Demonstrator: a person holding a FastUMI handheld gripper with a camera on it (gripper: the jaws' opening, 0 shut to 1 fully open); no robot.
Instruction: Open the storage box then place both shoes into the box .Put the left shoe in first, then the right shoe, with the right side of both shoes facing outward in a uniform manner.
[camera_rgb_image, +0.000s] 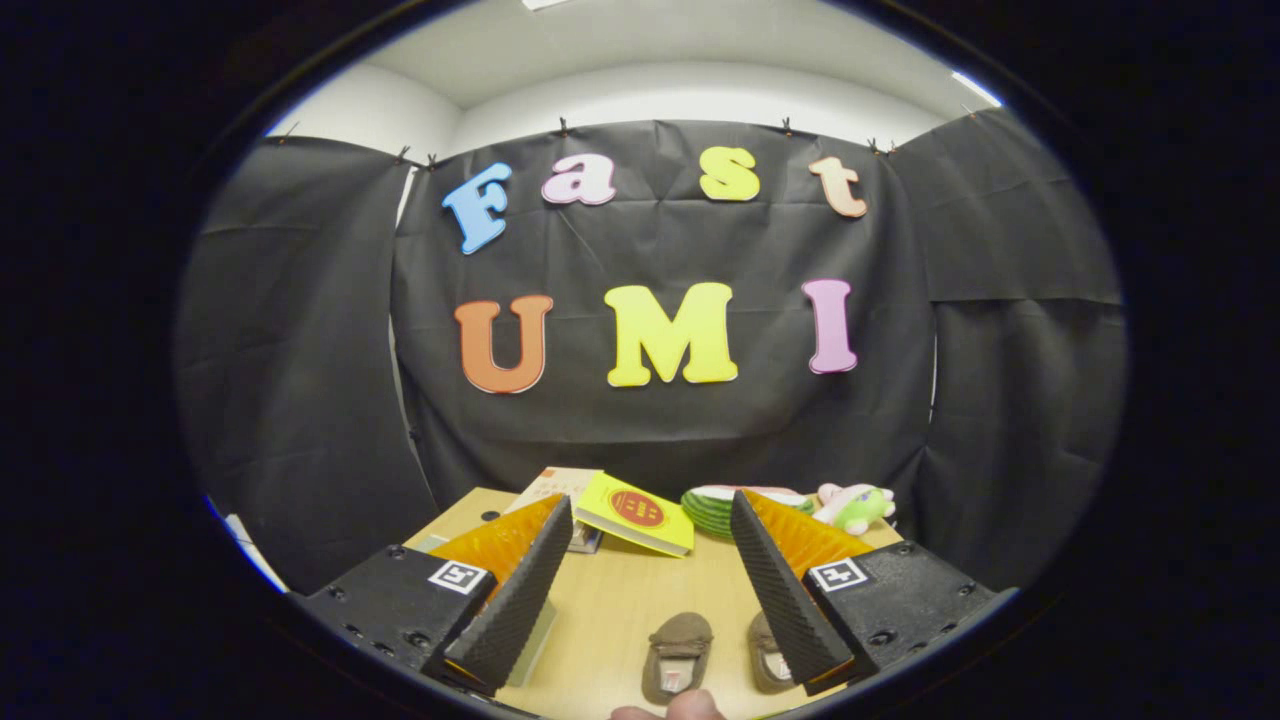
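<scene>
Below, two small brown slip-on shoes (678, 655) side by side on the table (620, 600), between the spread, empty tongs (650, 520).

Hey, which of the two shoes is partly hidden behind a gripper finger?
The shoe on the right: one finger of the open hand-held gripper covers its outer side. The other shoe lies in full view between the fingers.

The gripper (650, 535) has two wedge-shaped fingers (515, 600) with a ribbed, textured inner face. Each finger sits on a black block (400, 605) with small screws and round holes. On top of each block is a white square tag (458, 576) with a black pattern. The fingers stand wide apart.
</scene>
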